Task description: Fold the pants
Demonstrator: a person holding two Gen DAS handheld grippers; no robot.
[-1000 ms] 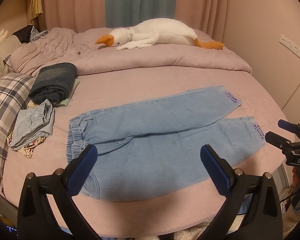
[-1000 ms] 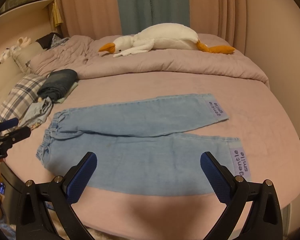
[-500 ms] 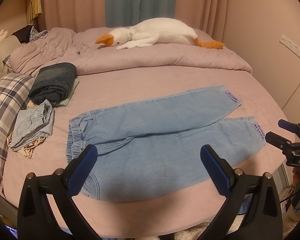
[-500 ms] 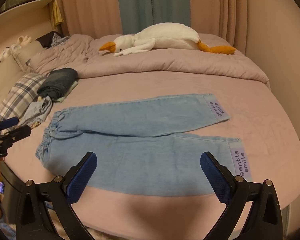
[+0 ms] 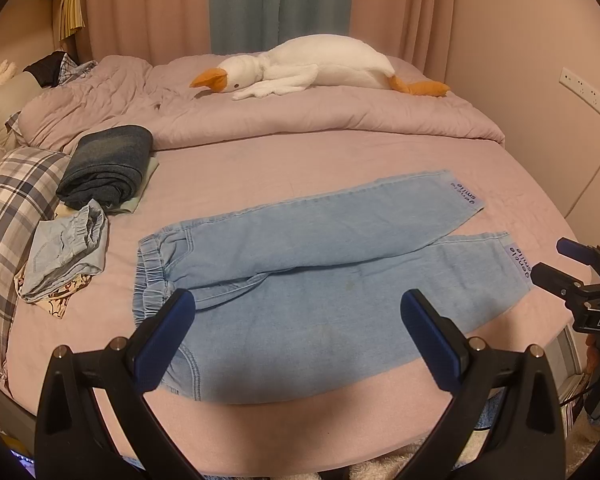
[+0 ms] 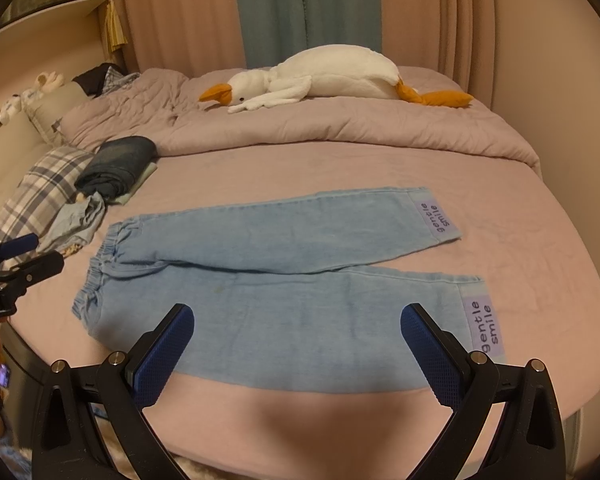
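Light blue denim pants [image 5: 320, 264] lie flat on the pink bed, waistband to the left, both legs spread to the right with purple "gentle smile" cuffs; they also show in the right wrist view [image 6: 280, 280]. My left gripper [image 5: 298, 322] is open and empty, hovering above the near edge by the waistband end. My right gripper [image 6: 298, 334] is open and empty, above the near leg by the cuff end. Each gripper shows in the other's view: the right one [image 5: 568, 264] at the right edge, the left one [image 6: 20, 256] at the left edge.
A stack of folded dark jeans [image 5: 108, 168] and crumpled light clothes [image 5: 64, 248] lie at the left beside a plaid pillow [image 5: 12, 200]. A white goose plush [image 5: 308, 66] lies on the bunched quilt [image 5: 300, 120] at the back. Wall at right.
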